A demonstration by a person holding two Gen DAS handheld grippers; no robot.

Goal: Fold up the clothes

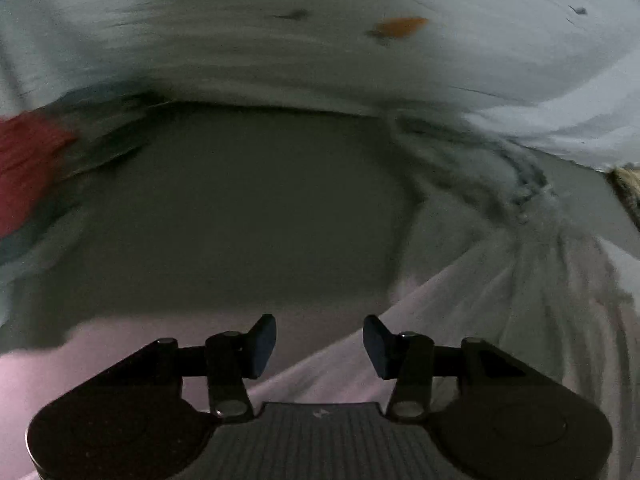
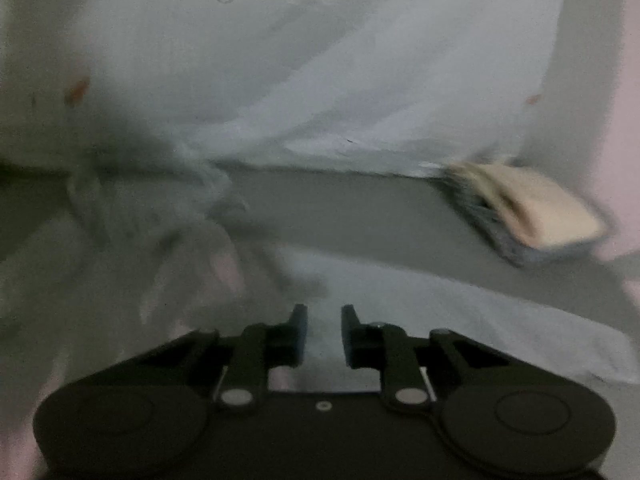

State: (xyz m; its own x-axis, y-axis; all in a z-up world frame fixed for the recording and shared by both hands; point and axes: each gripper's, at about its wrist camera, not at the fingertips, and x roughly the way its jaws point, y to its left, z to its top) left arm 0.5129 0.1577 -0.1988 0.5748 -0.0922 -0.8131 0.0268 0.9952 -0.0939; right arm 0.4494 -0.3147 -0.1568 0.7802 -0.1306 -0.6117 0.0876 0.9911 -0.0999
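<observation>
The folding looks to be between grasps: both hands hover over loose cloth with nothing taken up, and my guess is the person is picking the next edge or corner to lift. The left gripper [image 1: 319, 344] stands about half open with nothing between its pads; just beneath and to the right of it lies a pale, pinkish-white garment [image 1: 480, 320], bunched into gathers further ahead on the right, while straight ahead stretches a bare grey surface [image 1: 248, 208], perhaps a bed or worktop, I cannot tell which. A red cloth [image 1: 24, 164] sits far off to its left. The right gripper [image 2: 324, 336] is open only a narrow way; a pale bluish cloth [image 2: 460, 312] lies directly under and beyond its tips, though the pads do not appear to press on it. Ahead and to its right rests a folded stack [image 2: 536, 216], cream on top of grey, seemingly done already. Behind everything hangs a white printed sheet [image 2: 320, 60]. Next, each gripper would need to come down onto an edge and close firmly. Both views are blurred.
</observation>
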